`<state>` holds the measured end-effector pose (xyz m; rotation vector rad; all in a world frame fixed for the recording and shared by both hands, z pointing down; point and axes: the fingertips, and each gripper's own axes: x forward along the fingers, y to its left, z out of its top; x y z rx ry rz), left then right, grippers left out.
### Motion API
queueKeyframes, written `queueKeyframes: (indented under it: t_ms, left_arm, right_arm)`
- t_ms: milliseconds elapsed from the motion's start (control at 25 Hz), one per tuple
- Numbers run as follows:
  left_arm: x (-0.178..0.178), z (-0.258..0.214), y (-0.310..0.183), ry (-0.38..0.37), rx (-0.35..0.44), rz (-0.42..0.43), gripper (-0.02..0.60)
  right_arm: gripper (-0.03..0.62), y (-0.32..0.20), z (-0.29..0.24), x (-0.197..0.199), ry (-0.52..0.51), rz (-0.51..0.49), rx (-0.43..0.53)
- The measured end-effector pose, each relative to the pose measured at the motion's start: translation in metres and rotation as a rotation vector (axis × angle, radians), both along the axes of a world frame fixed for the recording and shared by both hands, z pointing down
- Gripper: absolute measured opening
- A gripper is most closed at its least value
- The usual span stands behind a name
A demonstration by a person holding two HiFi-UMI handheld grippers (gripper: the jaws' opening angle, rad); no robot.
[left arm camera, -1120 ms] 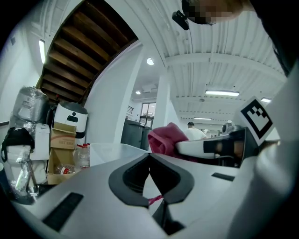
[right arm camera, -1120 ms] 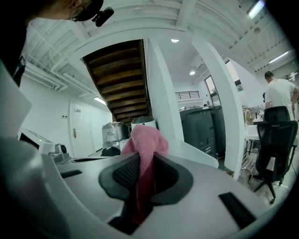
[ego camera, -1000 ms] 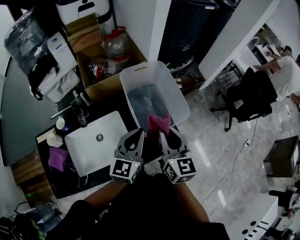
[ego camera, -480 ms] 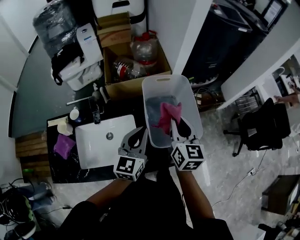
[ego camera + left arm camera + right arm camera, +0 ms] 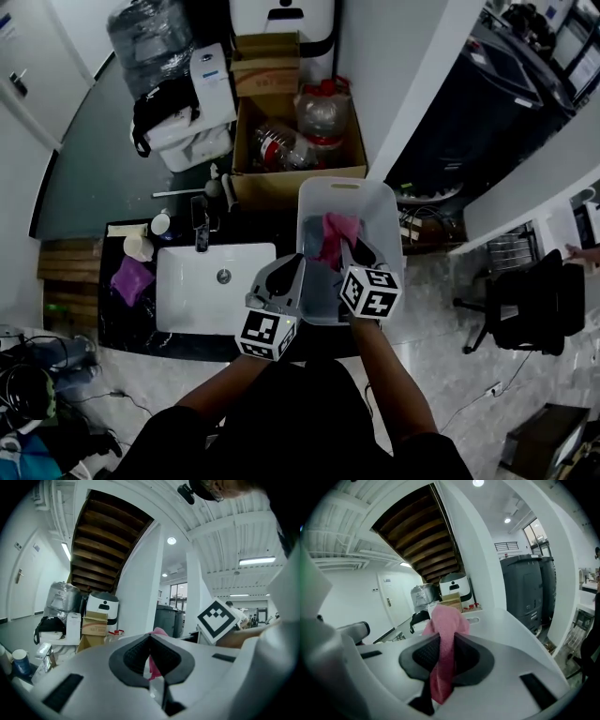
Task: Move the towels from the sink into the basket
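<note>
One pink towel (image 5: pixel 336 232) pinched in right gripper (image 5: pixel 351 249) over basket (image 5: pixel 344 185), not yet released; left gripper (image 5: pixel 287 268) closed, empty, beside basket; sink (image 5: pixel 187 292) beside basket looks bare.

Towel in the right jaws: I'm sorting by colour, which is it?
The towel is pink; the right gripper view shows it best.

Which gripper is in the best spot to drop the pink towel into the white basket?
Right. The right gripper is shut on the pink towel and holds it over the basket. The left gripper is shut with nothing in it.
</note>
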<state>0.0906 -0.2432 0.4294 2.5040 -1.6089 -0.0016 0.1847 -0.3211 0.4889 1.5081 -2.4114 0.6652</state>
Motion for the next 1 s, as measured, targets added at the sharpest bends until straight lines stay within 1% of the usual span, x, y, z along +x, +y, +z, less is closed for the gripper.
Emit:
queueKeyframes:
  t_ms: [240,320,480,600,760,1000]
  left_arm:
    - [-0.002,-0.001,-0.032,-0.01,-0.009,-0.082,0.011]
    - [-0.003,-0.001,-0.04,-0.01,-0.013,-0.099,0.011]
    - [-0.002,-0.001,-0.054,-0.004,-0.017,-0.117,0.011]
    - [-0.002,-0.002,-0.064,0.007,-0.018,-0.135,0.011]
    - [-0.002,-0.004,-0.072,-0.004,-0.015,-0.138,0.011]
    - [-0.007,0.004,-0.076,0.025,-0.038,-0.156,0.011]
  right_arm:
    - [0.078,-0.04,0.045,-0.008,0.08,-0.055,-0.09]
    - [0.078,-0.05,0.062,-0.014,0.11,-0.077,-0.127]
    - [0.077,-0.071,0.088,-0.027,0.133,-0.103,-0.192]
    - [0.077,-0.079,0.115,-0.031,0.153,-0.096,-0.259]
    - [0.077,-0.083,0.153,-0.033,0.169,-0.066,-0.346]
    - [0.077,-0.095,0.203,-0.035,0.172,-0.058,-0.453]
